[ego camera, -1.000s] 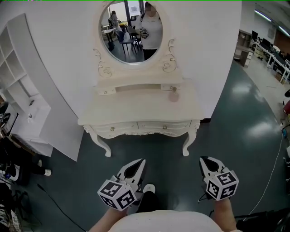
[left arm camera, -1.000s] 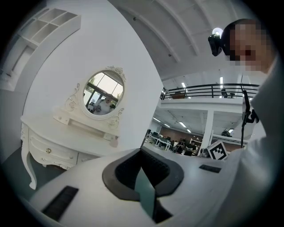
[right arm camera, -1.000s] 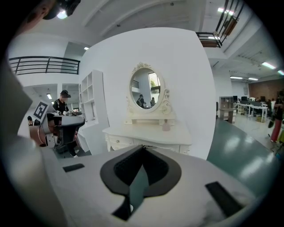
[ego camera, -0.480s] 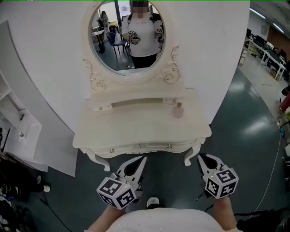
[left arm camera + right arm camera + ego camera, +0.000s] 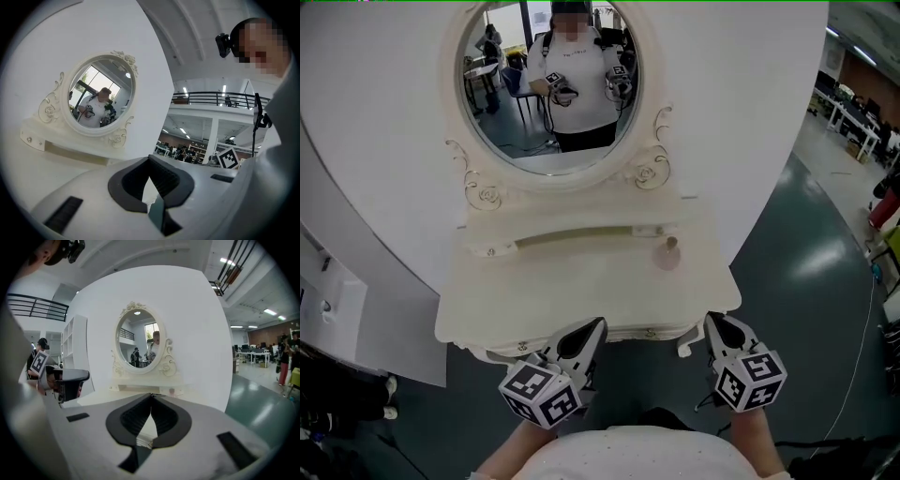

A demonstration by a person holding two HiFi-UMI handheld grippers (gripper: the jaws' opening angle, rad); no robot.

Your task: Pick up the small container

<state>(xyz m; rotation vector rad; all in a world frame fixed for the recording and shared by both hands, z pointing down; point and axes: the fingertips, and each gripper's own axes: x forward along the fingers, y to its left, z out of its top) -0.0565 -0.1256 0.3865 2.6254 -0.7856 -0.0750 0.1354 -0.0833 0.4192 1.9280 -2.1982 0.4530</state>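
the white curved wall panel point(image 5: 384, 141) fills more of the head view than it did a second ago, and the white shelf unit point(image 5: 323, 300) that stood wide at the left is now a sliver at the frame's edge. the dark green glossy floor point(image 5: 806, 253) lies open to the right of the furniture.

the cream carved dressing table point(image 5: 553, 291) has come much closer. earlier its curved legs and a strip of floor in front of it showed in full; now its scalloped front edge sits right at the gripper tips and the legs are nearly hidden. its top is bare from that front edge back to the raised rear ledge point(image 5: 572, 239). the oval cream-framed mirror point(image 5: 546, 84) looks bigger and sits higher in the frame.

the left gripper point(image 5: 598, 323) and the right gripper point(image 5: 713, 319) have both gone forward with the person, and in the head view each tip now overlaps the table's front edge. the left points about level, the right tips slightly down. in each gripper view the jaw tips meet with nothing between them, so both are closed and empty.

the small pale pink container point(image 5: 667, 255) stands upright at the right rear of the table top, just in front of the ledge's right end. it is well apart from both grippers and nearer the right one, with open table top between.
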